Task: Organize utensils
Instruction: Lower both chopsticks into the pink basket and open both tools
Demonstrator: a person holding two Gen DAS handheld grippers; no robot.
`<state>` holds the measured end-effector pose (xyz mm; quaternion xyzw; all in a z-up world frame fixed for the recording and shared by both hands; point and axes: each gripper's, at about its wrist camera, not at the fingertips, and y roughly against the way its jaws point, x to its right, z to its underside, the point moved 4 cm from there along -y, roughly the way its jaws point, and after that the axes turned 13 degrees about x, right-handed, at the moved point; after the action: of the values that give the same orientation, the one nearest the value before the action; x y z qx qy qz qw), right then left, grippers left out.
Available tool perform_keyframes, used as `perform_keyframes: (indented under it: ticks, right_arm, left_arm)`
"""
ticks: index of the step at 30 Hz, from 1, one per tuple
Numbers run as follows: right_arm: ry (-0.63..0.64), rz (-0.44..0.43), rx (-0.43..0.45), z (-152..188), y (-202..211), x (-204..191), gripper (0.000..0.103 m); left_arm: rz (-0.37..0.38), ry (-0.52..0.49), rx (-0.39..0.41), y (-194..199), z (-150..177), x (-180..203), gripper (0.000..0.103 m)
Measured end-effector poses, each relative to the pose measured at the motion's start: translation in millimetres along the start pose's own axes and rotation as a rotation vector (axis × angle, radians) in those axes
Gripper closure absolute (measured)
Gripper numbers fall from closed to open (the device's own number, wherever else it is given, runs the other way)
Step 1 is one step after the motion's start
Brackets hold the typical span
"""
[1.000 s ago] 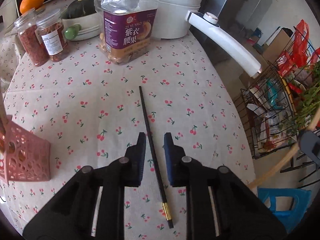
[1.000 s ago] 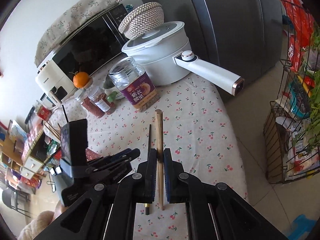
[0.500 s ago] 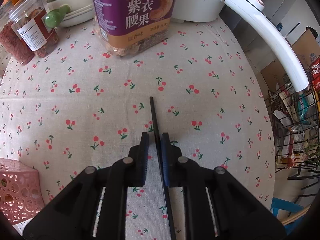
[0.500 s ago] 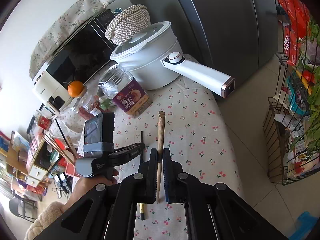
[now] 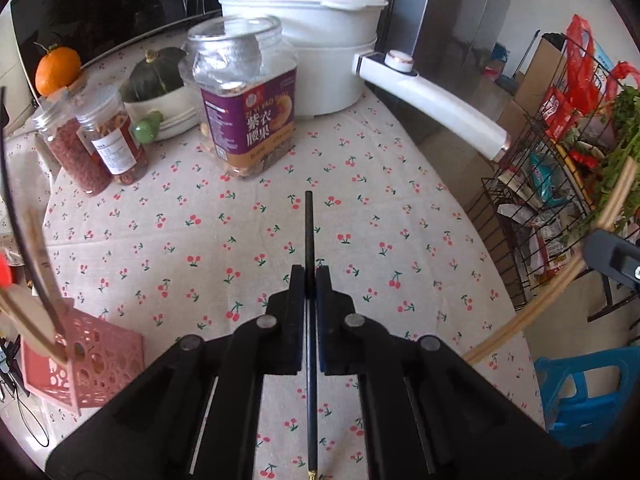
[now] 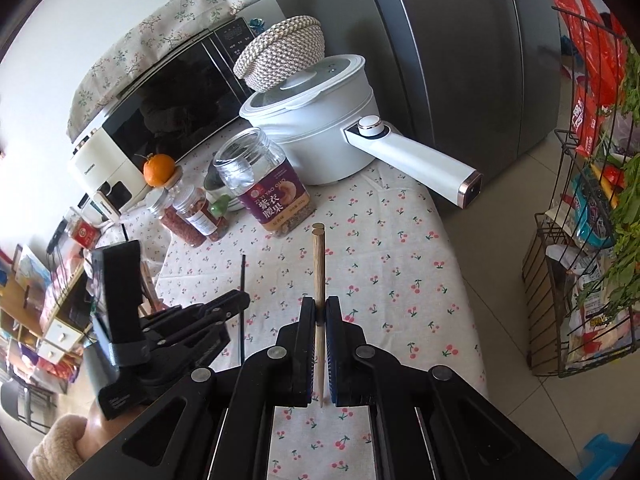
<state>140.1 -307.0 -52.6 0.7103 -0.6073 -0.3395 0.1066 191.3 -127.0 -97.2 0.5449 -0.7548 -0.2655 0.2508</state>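
Observation:
My left gripper (image 5: 309, 276) is shut on a black chopstick (image 5: 308, 232) and holds it above the cherry-print tablecloth (image 5: 400, 240), tip pointing away. The same gripper (image 6: 240, 300) and black chopstick (image 6: 242, 276) show at the left of the right wrist view. My right gripper (image 6: 319, 308) is shut on a pair of wooden chopsticks (image 6: 319, 264), held above the table; they also show at the right of the left wrist view (image 5: 560, 280). A pink perforated utensil basket (image 5: 88, 364) with wooden utensils in it stands at the table's left front.
A cashew jar (image 5: 248, 112), two small spice jars (image 5: 108, 140), a bowl with a squash (image 5: 160, 92) and a white pot with a long handle (image 5: 432, 96) stand at the back. A wire rack with groceries (image 5: 560, 184) and a blue stool (image 5: 588, 392) stand right of the table.
My left gripper closed on the black chopstick and lifted it off the tablecloth. My right gripper kept hold of the wooden chopsticks and shifted a little.

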Motion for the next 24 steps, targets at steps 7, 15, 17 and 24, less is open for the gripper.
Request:
perform_keyframes:
  ticks: [7,15,17,24]
  right_arm:
    - [0.074,-0.022,0.051,-2,19,-30,0.098]
    - [0.169,-0.050,0.099,2,34,-68,0.098]
    - [0.191,-0.064,0.107,4,37,-78,0.098]
    - [0.246,-0.120,0.145,5,53,-111,0.098]
  left_arm:
    - [0.045,0.002,0.170,82,-3,-15,0.097]
    - [0.066,0.033,0.340,144,-3,-34,0.097]
    - [0.078,0.047,0.364,157,-6,-39,0.097]
    - [0.087,0.048,0.467,202,-10,-47,0.097]
